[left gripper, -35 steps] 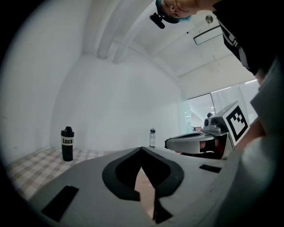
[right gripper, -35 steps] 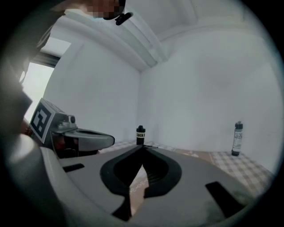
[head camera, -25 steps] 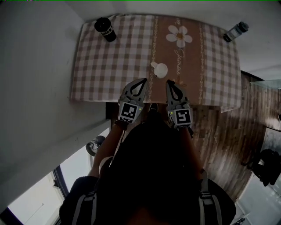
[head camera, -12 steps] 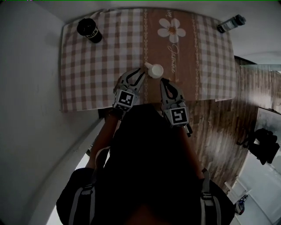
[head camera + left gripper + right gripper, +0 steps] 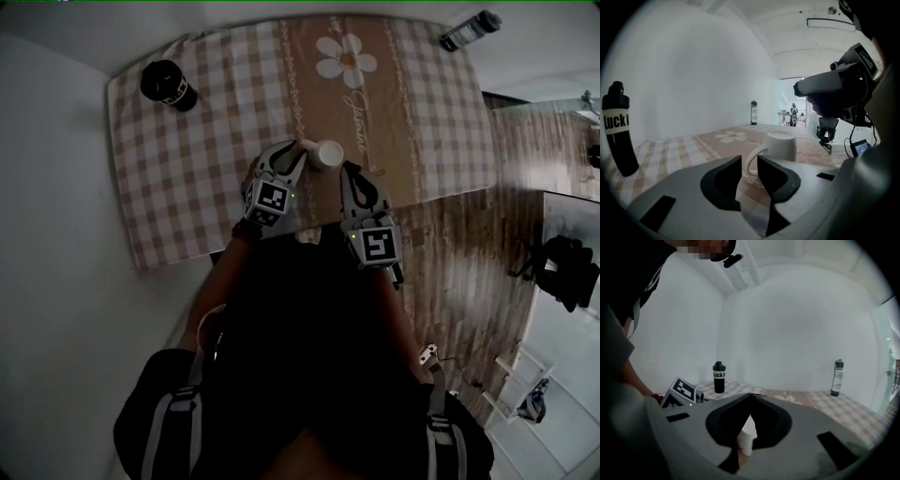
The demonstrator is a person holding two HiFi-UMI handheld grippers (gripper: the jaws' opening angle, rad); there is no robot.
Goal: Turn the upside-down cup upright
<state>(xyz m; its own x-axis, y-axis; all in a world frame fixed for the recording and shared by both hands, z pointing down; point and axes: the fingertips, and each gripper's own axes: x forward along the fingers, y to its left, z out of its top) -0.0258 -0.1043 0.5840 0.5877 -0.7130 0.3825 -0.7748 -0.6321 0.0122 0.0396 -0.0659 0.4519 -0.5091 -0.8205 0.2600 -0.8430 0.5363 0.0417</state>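
Nearest me, my left tongs (image 5: 749,161) are narrowly parted, their jaws having just been opening. The handle of the white ceramic cup (image 5: 782,146) sits right at the gap between the tips, and neither pad presses on it. My right tongs (image 5: 751,397) are closed tip to tip with nothing in them, pointing at the cup from its near right side, just short of it. The cup stands mouth down on the brown middle strip of the checked-cloth counter (image 5: 187,178), handle turned toward the left tongs. Further off, a black bottle with white lettering (image 5: 167,84) stands upright near the far left corner. A clear bottle with a dark cap (image 5: 469,30) stands at the far right corner.
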